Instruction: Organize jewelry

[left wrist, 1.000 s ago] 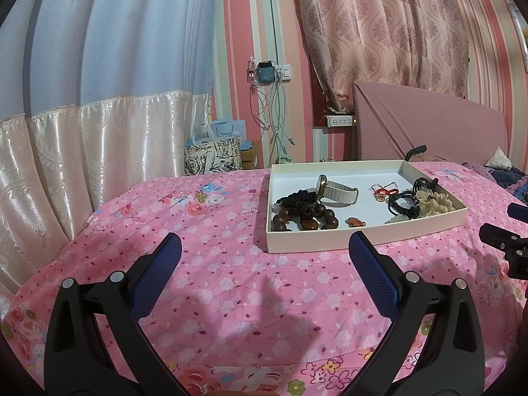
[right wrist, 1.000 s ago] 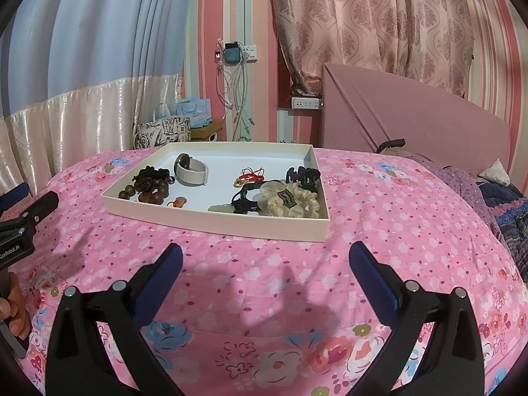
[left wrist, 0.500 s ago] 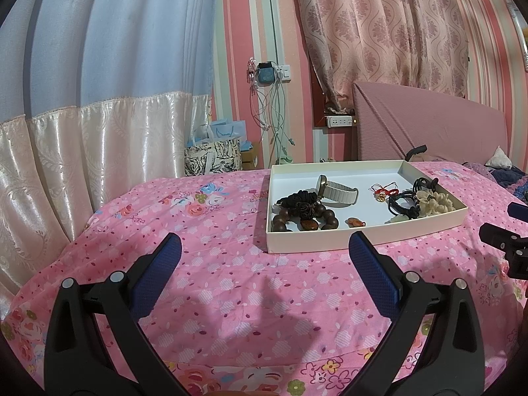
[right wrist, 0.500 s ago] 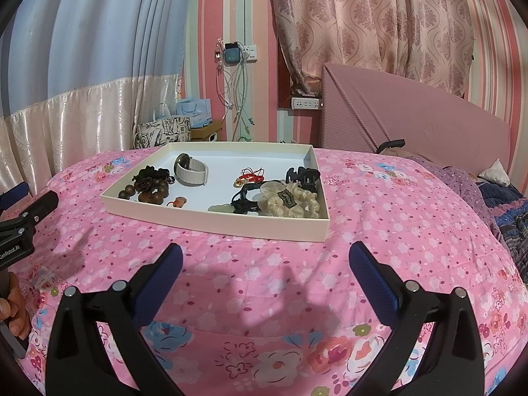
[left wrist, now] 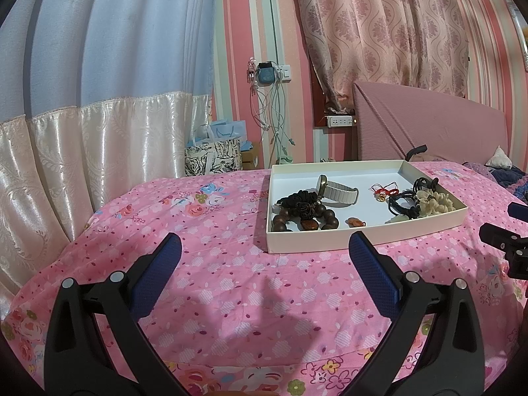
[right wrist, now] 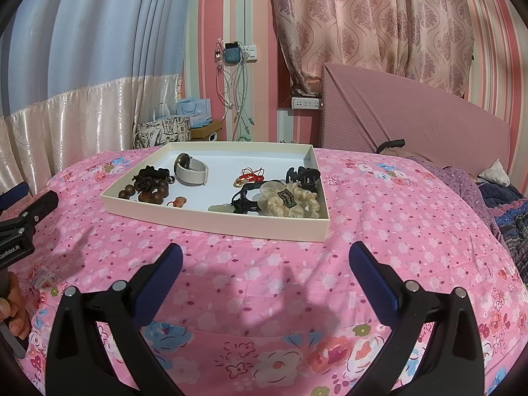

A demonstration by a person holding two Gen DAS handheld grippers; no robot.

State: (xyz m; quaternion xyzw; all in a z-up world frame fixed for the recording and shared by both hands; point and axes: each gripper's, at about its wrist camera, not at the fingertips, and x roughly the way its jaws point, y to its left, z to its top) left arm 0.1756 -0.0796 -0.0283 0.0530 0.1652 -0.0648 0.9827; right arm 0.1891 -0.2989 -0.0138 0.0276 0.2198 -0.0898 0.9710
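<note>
A shallow cream tray (left wrist: 369, 239) (right wrist: 211, 221) lies on the pink floral bedspread and holds the jewelry. At its left end are a brown bead bracelet (left wrist: 325, 219) (right wrist: 155, 193) and a black scrunchie (left wrist: 302, 196); a white-strapped watch (left wrist: 336, 191) (right wrist: 191, 173) lies behind them. A red cord charm (left wrist: 382, 191) (right wrist: 252, 176), a black claw clip (right wrist: 303, 175), a cream scrunchie (left wrist: 432, 201) (right wrist: 290, 201) and a pale jade pendant (right wrist: 222, 208) fill the right end. My left gripper (left wrist: 264, 265) and right gripper (right wrist: 264, 269) both hover open and empty, short of the tray's near wall.
The bed (right wrist: 396, 231) fills the foreground, with a pink headboard (right wrist: 412, 115) at the back right. Gift bags (left wrist: 214, 158) stand beside the curtain on the left. Cables hang from a wall socket (left wrist: 274, 76). A folded dark blanket (right wrist: 508, 208) lies at the right edge.
</note>
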